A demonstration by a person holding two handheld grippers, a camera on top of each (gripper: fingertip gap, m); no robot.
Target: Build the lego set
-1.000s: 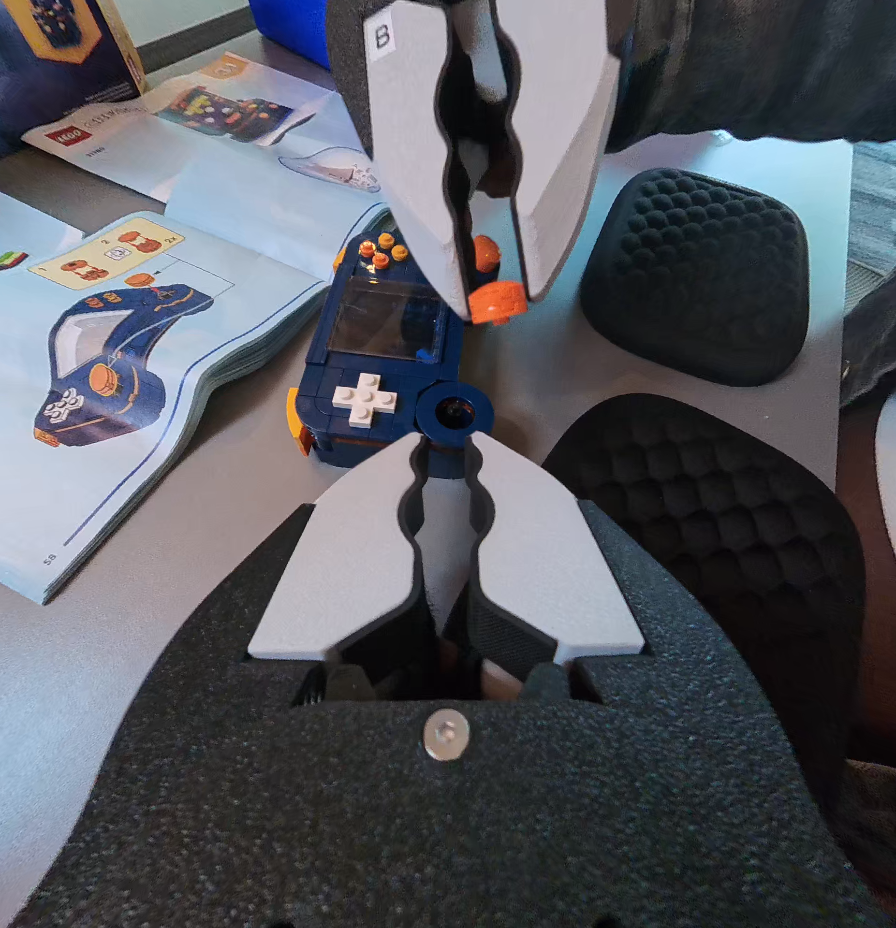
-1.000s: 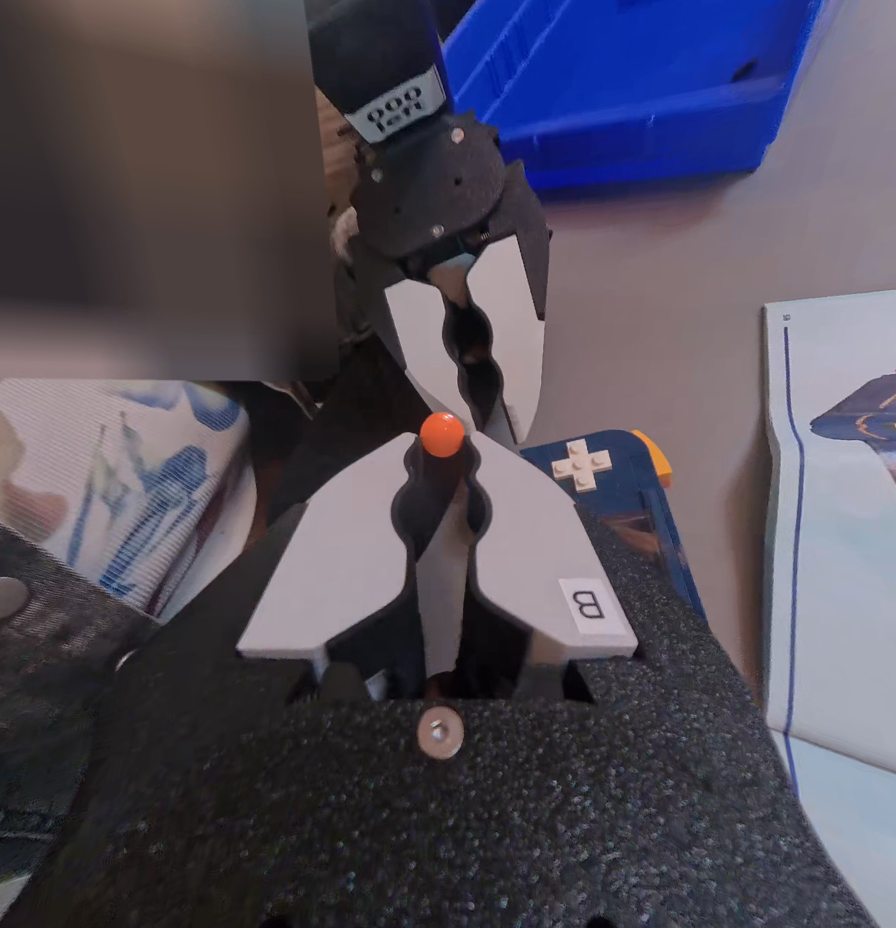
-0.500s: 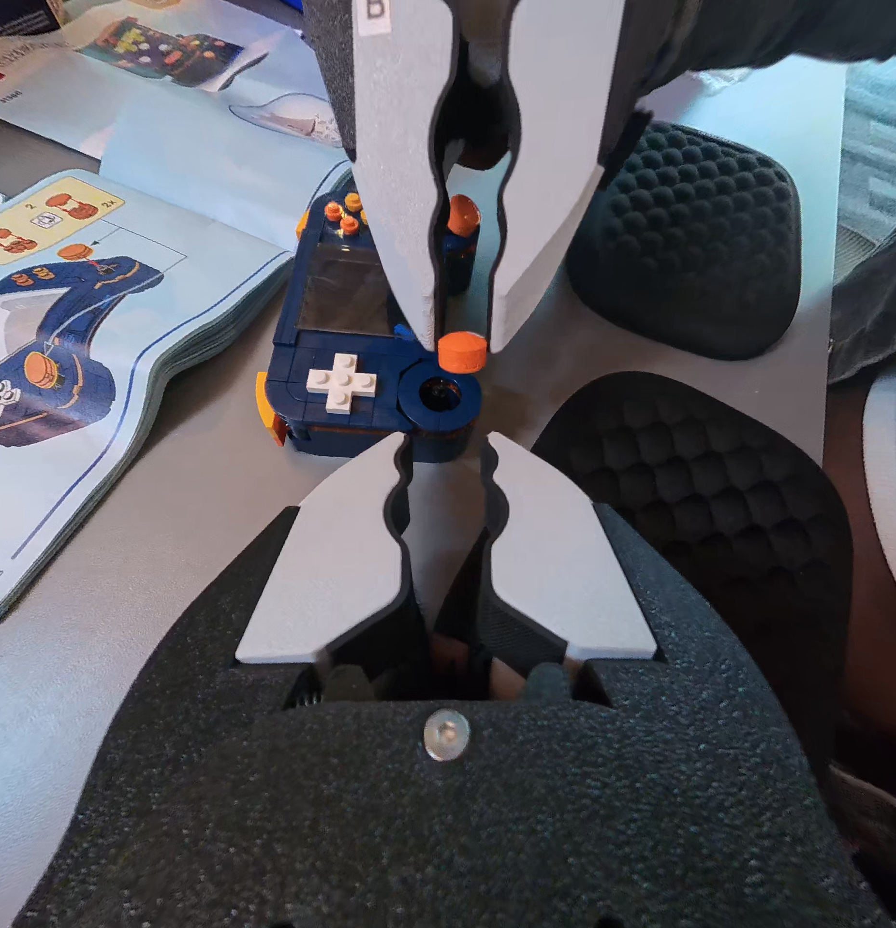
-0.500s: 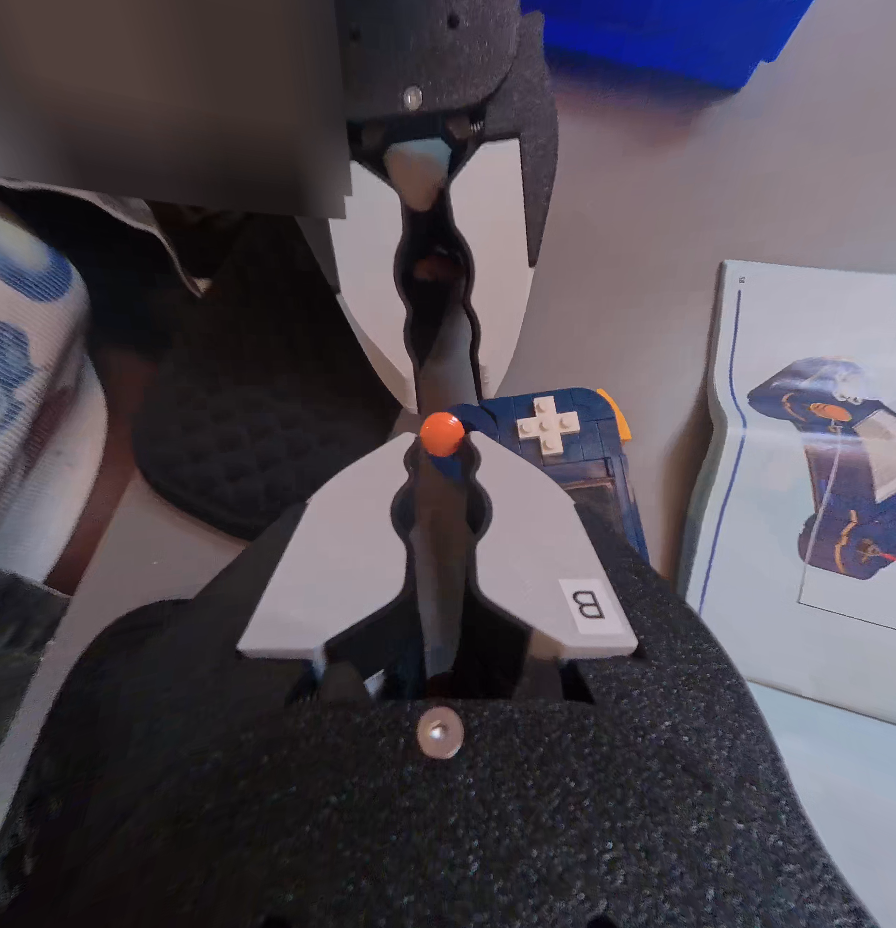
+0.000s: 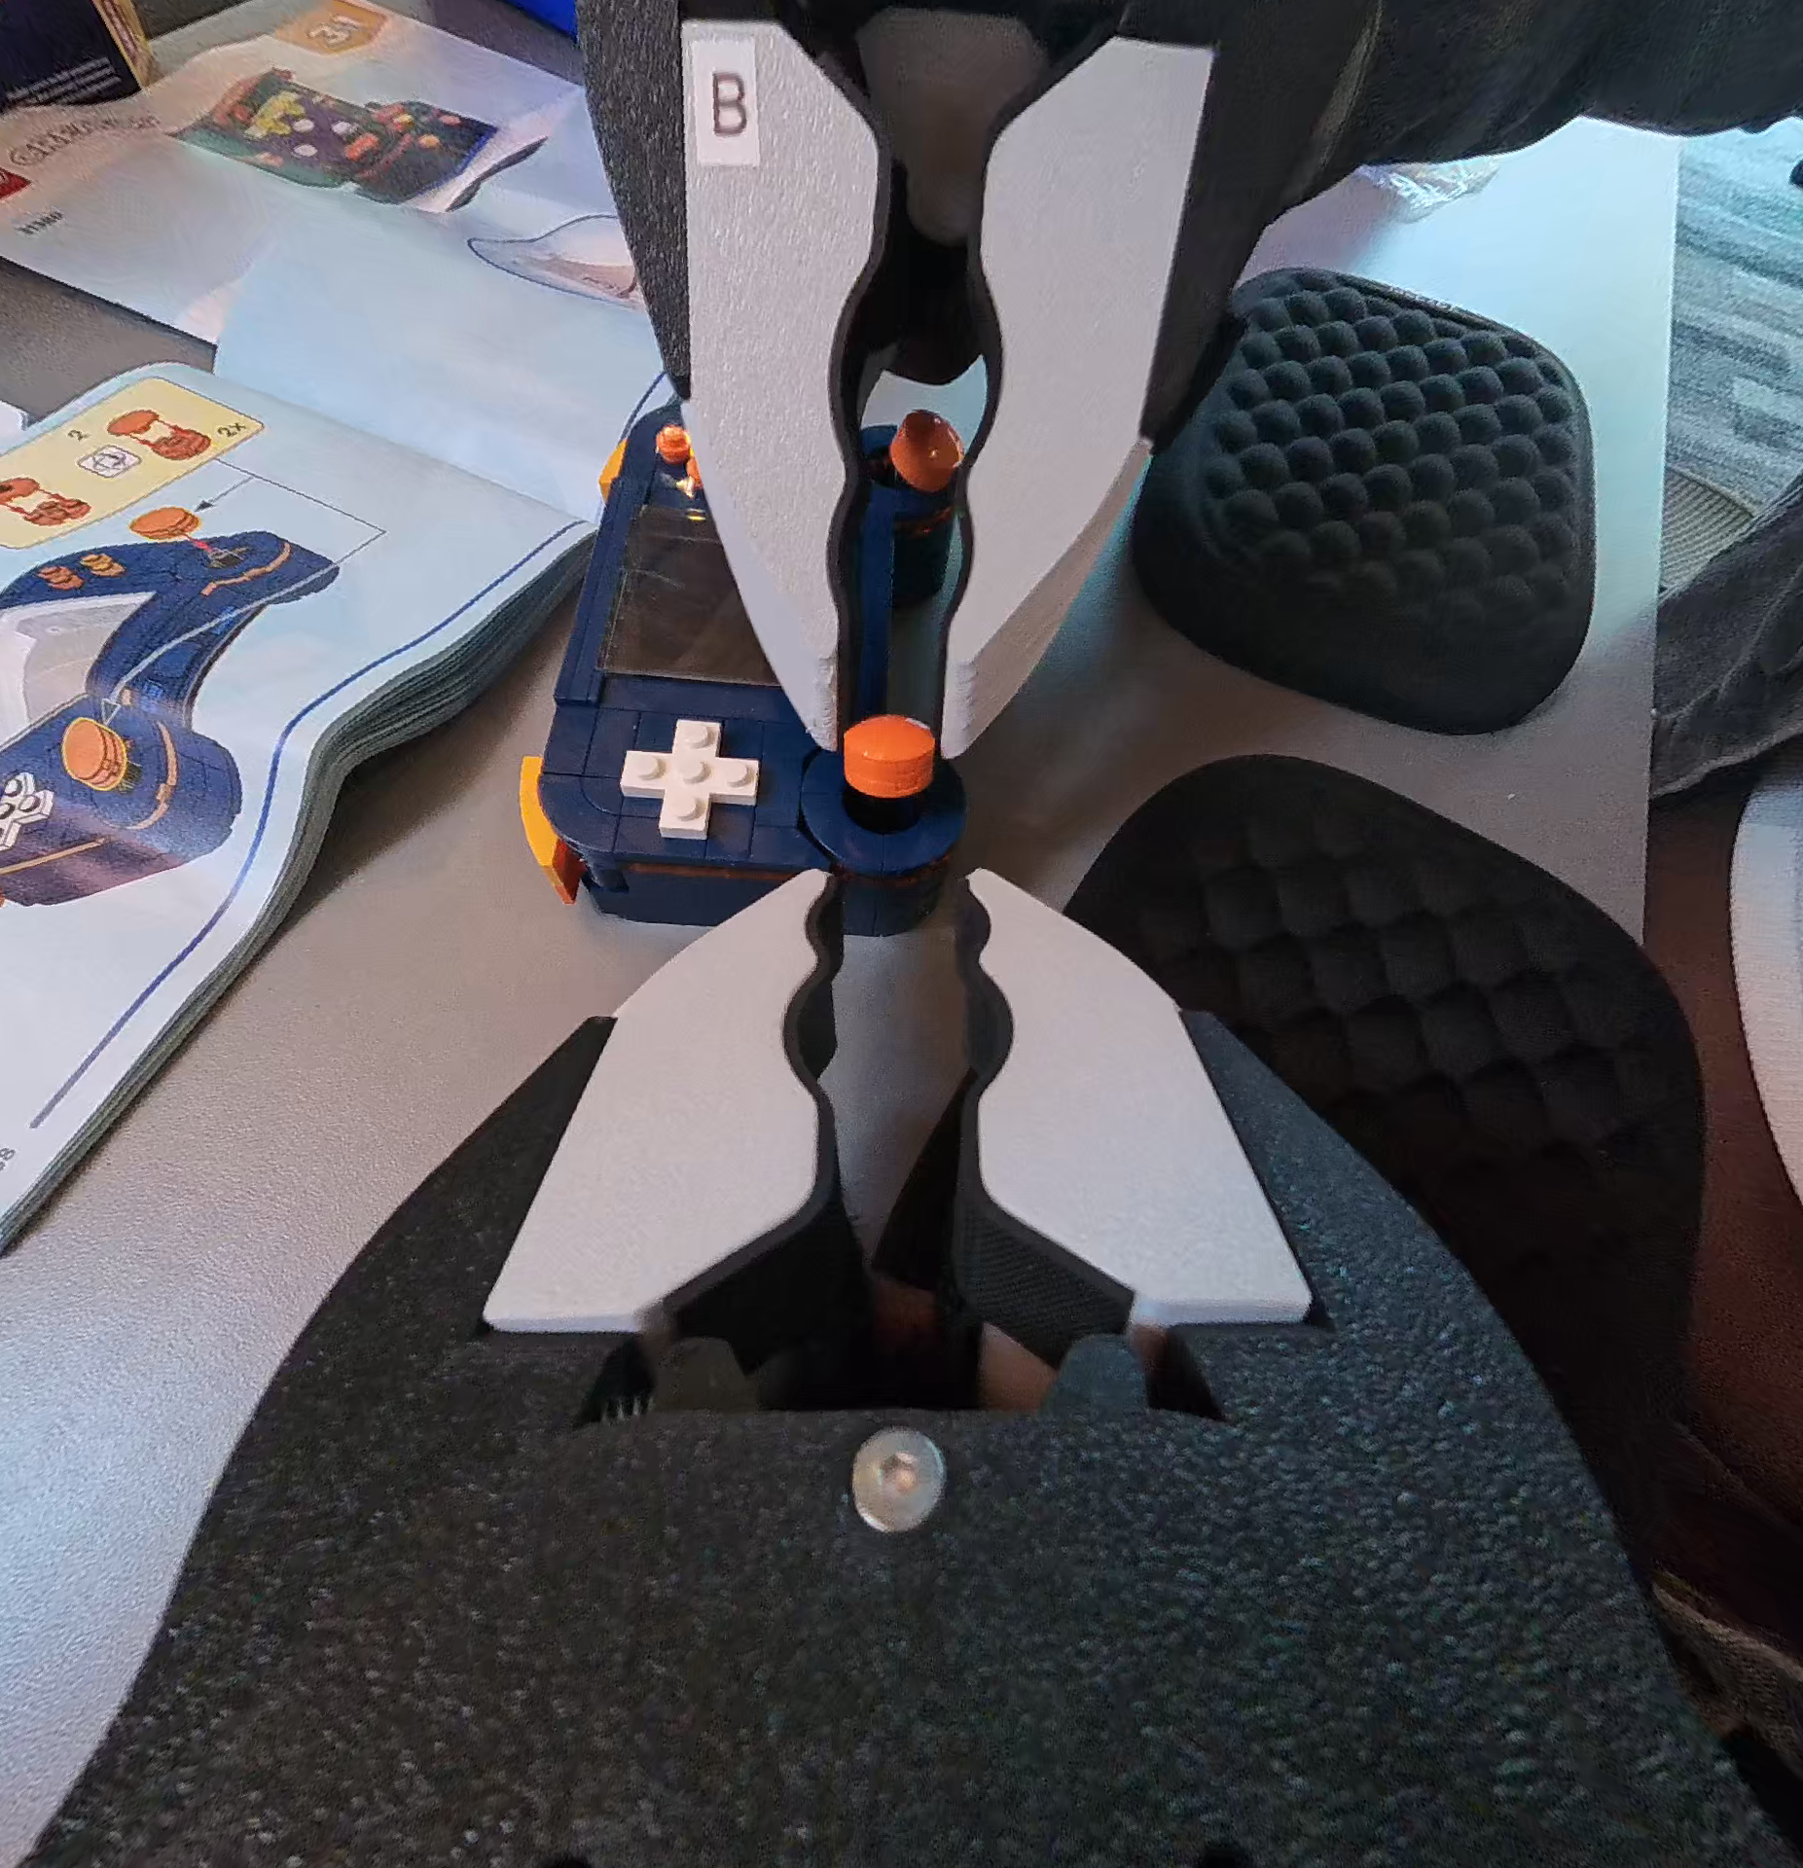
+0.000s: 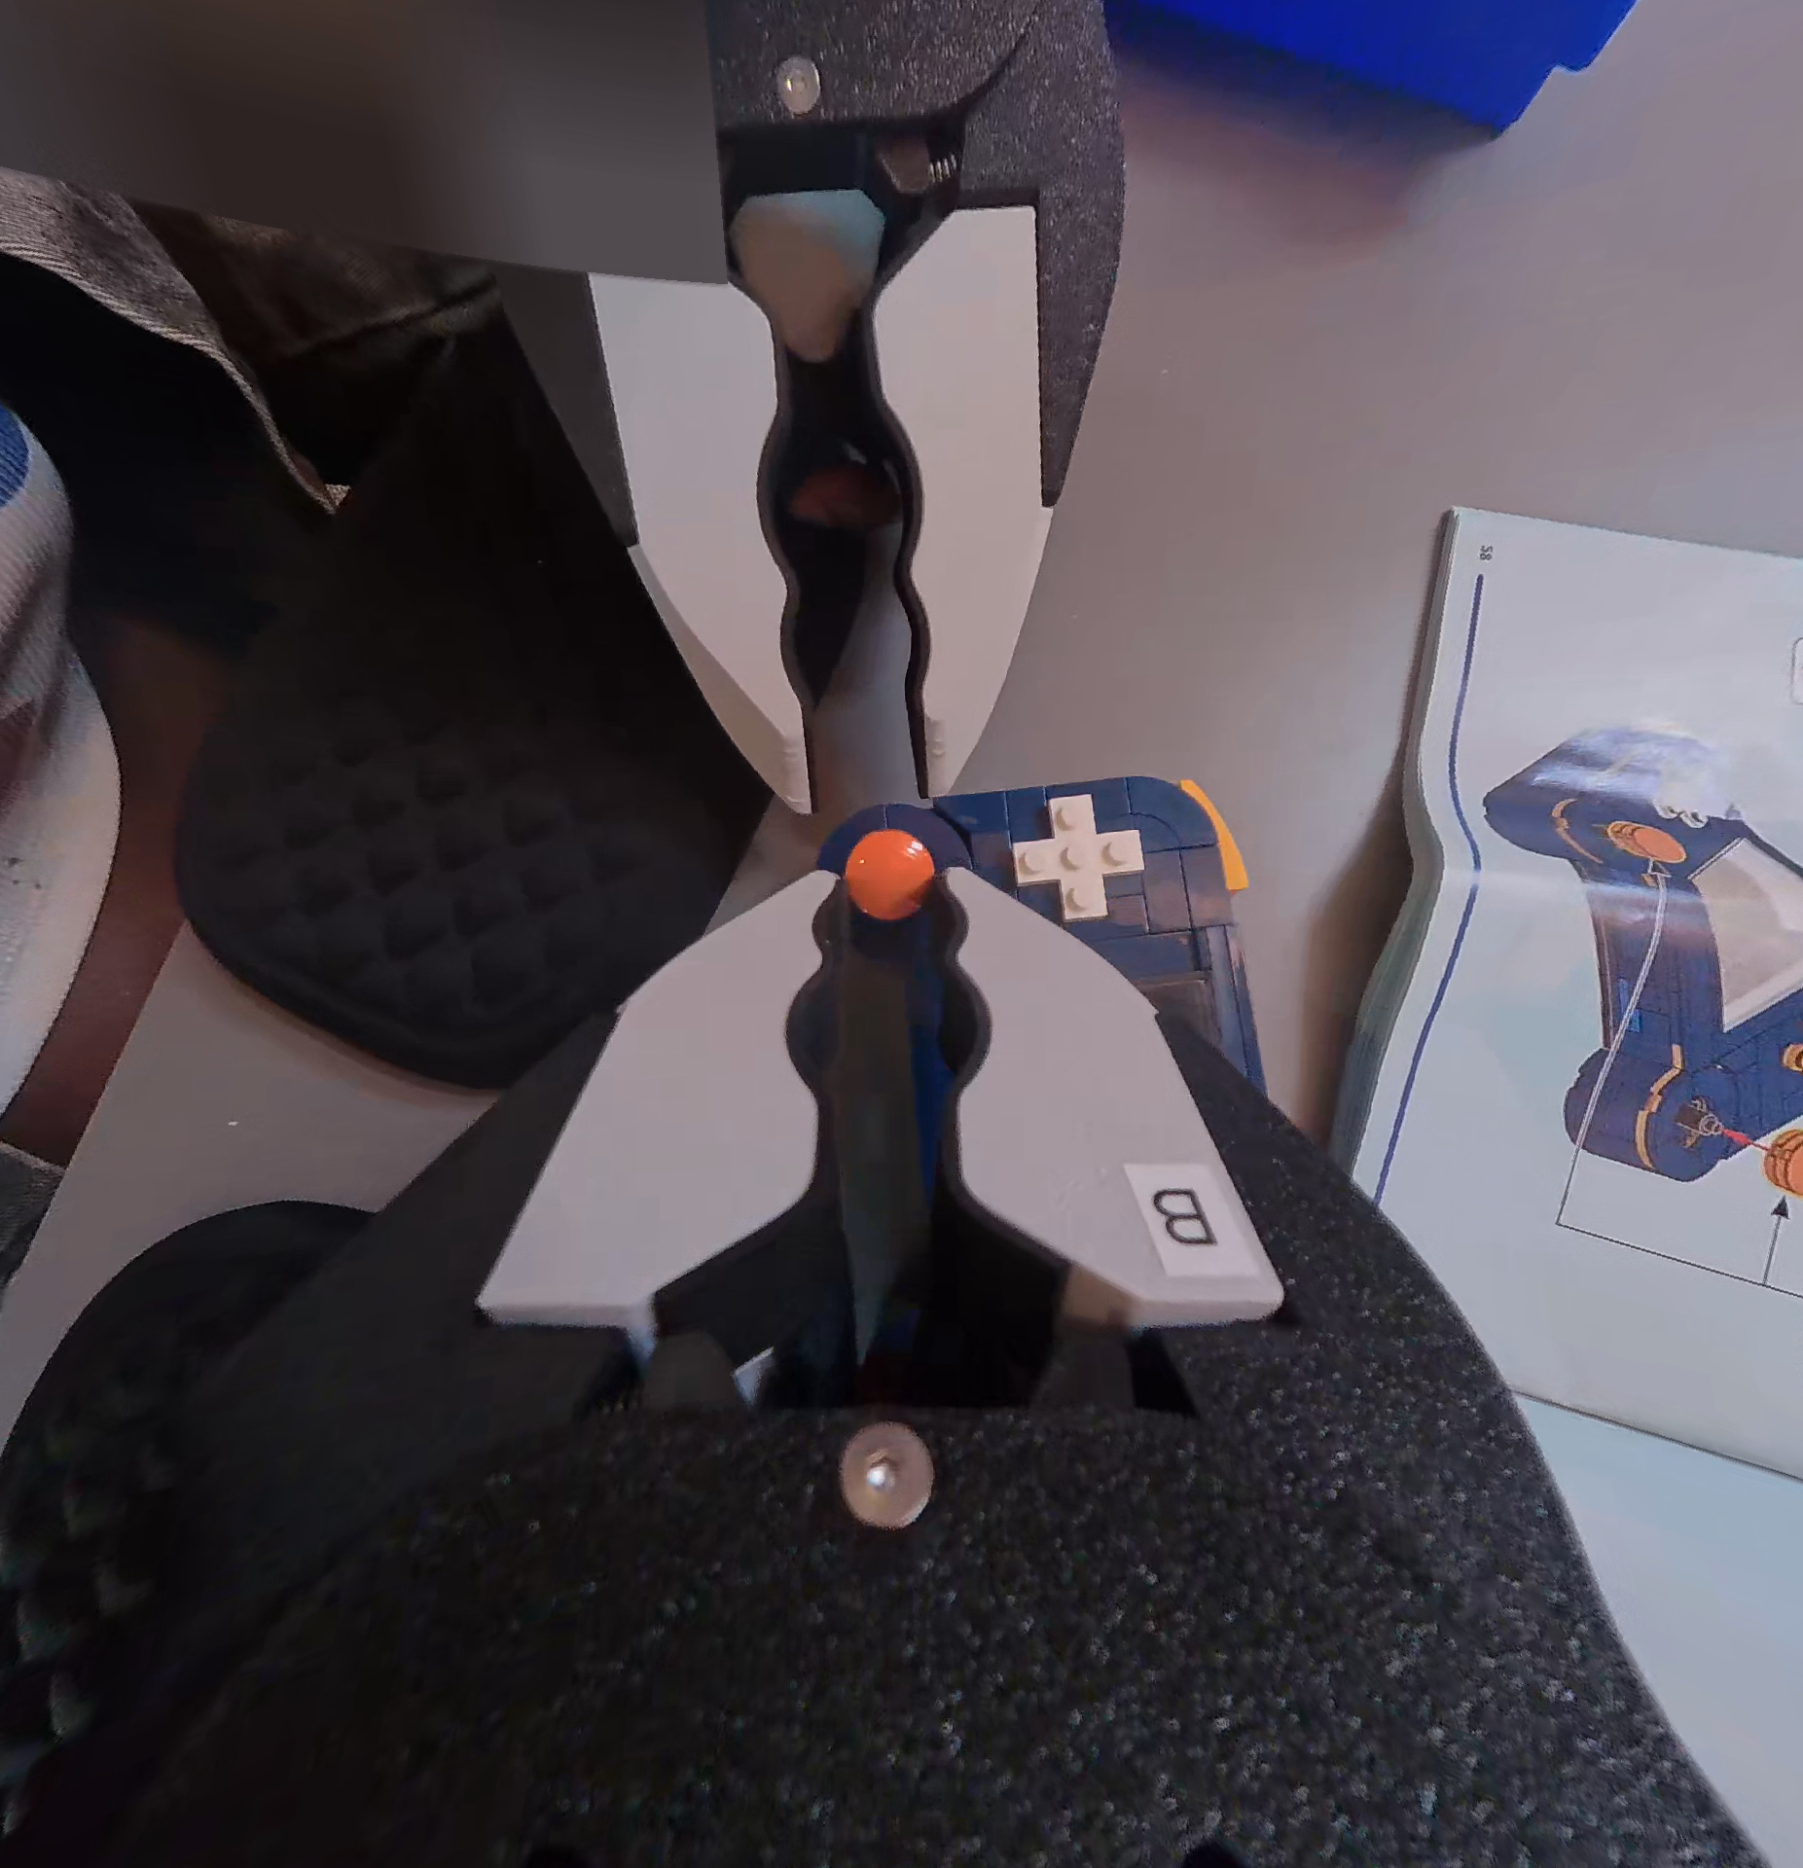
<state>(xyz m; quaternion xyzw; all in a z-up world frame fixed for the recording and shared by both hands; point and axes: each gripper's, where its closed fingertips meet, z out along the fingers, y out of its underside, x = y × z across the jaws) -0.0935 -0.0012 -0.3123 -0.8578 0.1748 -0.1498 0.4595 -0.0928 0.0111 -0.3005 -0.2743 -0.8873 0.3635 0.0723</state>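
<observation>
My right gripper (image 5: 887, 723) points down from above, its tips pinching an orange knob (image 5: 885, 755) over the round socket (image 5: 882, 814) at the model's near corner. My left gripper (image 5: 892, 890) lies low, slightly parted, holding nothing, tips just short of that corner. The navy model (image 5: 695, 697) lies flat on the table (image 5: 371, 970), white cross pad (image 5: 690, 776) up, beside the open booklet (image 5: 169, 708). A blue bin (image 6: 1382, 51) shows only its edge; I cannot tell its contents.
</observation>
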